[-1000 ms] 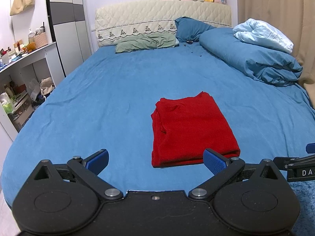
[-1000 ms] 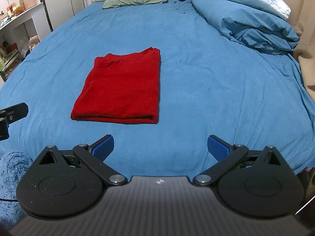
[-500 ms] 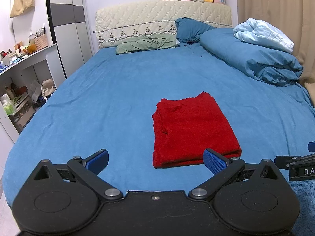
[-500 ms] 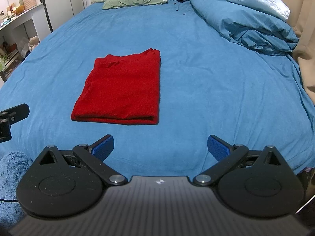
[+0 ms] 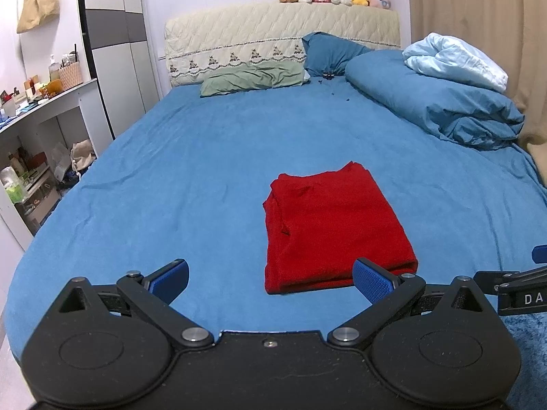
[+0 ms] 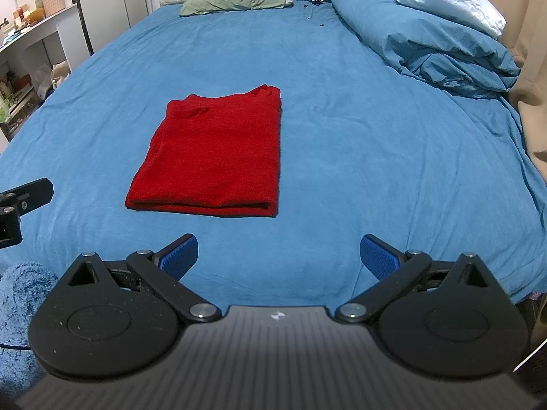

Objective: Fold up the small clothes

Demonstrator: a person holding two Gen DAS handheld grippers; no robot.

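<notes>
A red garment (image 5: pixel 331 225) lies folded into a flat rectangle on the blue bed sheet (image 5: pixel 205 177). It also shows in the right wrist view (image 6: pixel 215 160), left of centre. My left gripper (image 5: pixel 271 282) is open and empty, held back near the bed's front edge, with the garment's near edge just beyond its right finger. My right gripper (image 6: pixel 278 256) is open and empty, in front of and to the right of the garment. Neither gripper touches the cloth.
A rolled blue duvet (image 5: pixel 437 102) with a pale blue blanket (image 5: pixel 454 59) lies at the back right. Pillows (image 5: pixel 253 80) and a padded headboard (image 5: pixel 280 41) with plush toys are at the far end. Shelves and a desk (image 5: pixel 37 136) stand left. A fluffy blue rug (image 6: pixel 20 294) lies below.
Both grippers have drawn back slightly from the garment, still open. The folded red garment has not moved.
</notes>
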